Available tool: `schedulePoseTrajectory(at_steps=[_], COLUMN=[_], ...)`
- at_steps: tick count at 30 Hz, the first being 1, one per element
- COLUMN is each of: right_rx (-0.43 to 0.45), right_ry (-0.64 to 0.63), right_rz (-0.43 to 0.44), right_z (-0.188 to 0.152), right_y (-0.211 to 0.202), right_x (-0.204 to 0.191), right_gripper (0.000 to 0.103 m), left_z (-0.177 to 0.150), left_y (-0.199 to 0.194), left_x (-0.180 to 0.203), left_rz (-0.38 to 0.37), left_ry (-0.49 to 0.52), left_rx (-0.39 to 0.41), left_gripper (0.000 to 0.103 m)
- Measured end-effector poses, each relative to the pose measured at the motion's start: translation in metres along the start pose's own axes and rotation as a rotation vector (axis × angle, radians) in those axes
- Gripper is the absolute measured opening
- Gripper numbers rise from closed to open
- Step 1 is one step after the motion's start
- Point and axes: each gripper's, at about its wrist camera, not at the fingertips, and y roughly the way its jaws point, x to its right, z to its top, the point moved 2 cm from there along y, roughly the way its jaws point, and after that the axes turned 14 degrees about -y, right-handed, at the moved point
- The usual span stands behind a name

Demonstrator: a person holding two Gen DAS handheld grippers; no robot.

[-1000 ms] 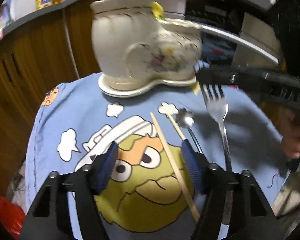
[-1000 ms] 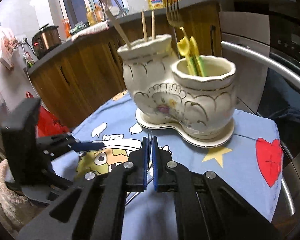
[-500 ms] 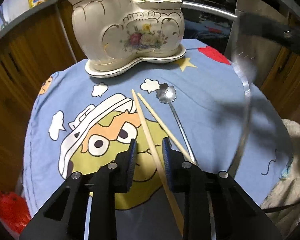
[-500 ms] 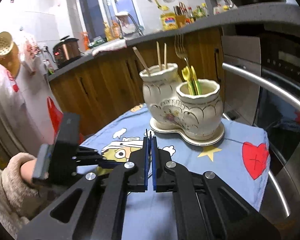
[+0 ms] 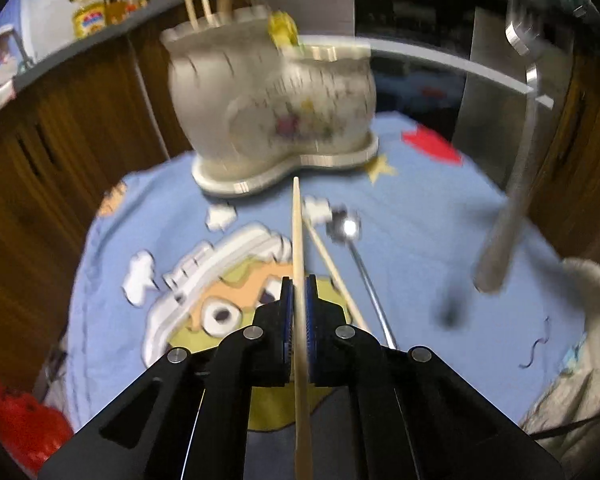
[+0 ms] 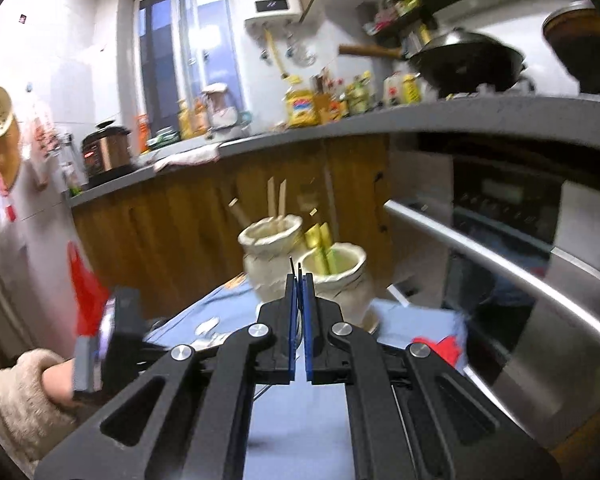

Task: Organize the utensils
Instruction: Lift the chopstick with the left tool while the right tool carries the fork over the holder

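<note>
My left gripper (image 5: 299, 280) is closing, and its pads press on a wooden chopstick (image 5: 297, 220) that points at the cream two-cup ceramic holder (image 5: 268, 100). On the blue cartoon cloth lie a second chopstick (image 5: 332, 264) and a flower-bowled metal spoon (image 5: 346, 228). A metal fork (image 5: 526, 120) hangs in the air at the right, tines up. In the right wrist view my right gripper (image 6: 299, 276) is shut on that fork, and thin tines (image 6: 291, 264) poke out past the pads. The holder (image 6: 352, 280), beyond it, has chopsticks in its taller cup and yellow-green utensils in the other.
The small table (image 5: 420, 220) is draped in the blue cloth. Wooden cabinets (image 5: 60, 140) stand behind it and an oven with a long steel handle (image 6: 500, 248) is on the right. A hand in a fleecy sleeve (image 6: 56, 380) holds the left gripper. A red bag (image 5: 16, 420) sits low on the left.
My left gripper went from wide open to shut on one chopstick. My right gripper rose and drew back with the fork, so the holder looks smaller and lower in its view.
</note>
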Motion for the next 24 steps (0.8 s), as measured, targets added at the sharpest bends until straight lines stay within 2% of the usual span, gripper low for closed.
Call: schedulePoseTrajectory(at_steps=[4, 7, 12, 17, 24], right_rx=[0.027, 0.060, 0.104, 0.185, 0.219], right_ry=[-0.005, -0.016, 0.025, 0.071, 0.040], right_rz=[-0.079, -0.132, -0.203, -0.310, -0.420], right_z=[0.023, 0.042, 0.067, 0.077, 0.069], right_y=[0.004, 0.007, 0.019, 0.032, 0.060], right_x=[0.012, 0.020, 0.039, 0.053, 0.053], right_gripper=[0.003, 0.003, 0.003, 0.003, 0.003], left_z=[0.020, 0.039, 0.077, 0.118, 0.170], left_y=[-0.036, -0.070, -0.108, -0.107, -0.074], left_x=[-0.006, -0.005, -0.010, -0.027, -0.049], left_rz=[-0.086, -0.157, -0.219, -0.204, -0.267], left_ry=[-0.051, -0.053, -0.087, -0.151, -0.283], left_rx=[0.123, 0.248, 0.460, 0.619, 0.712], left_gripper=[0.006, 0.006, 0.006, 0.006, 0.006])
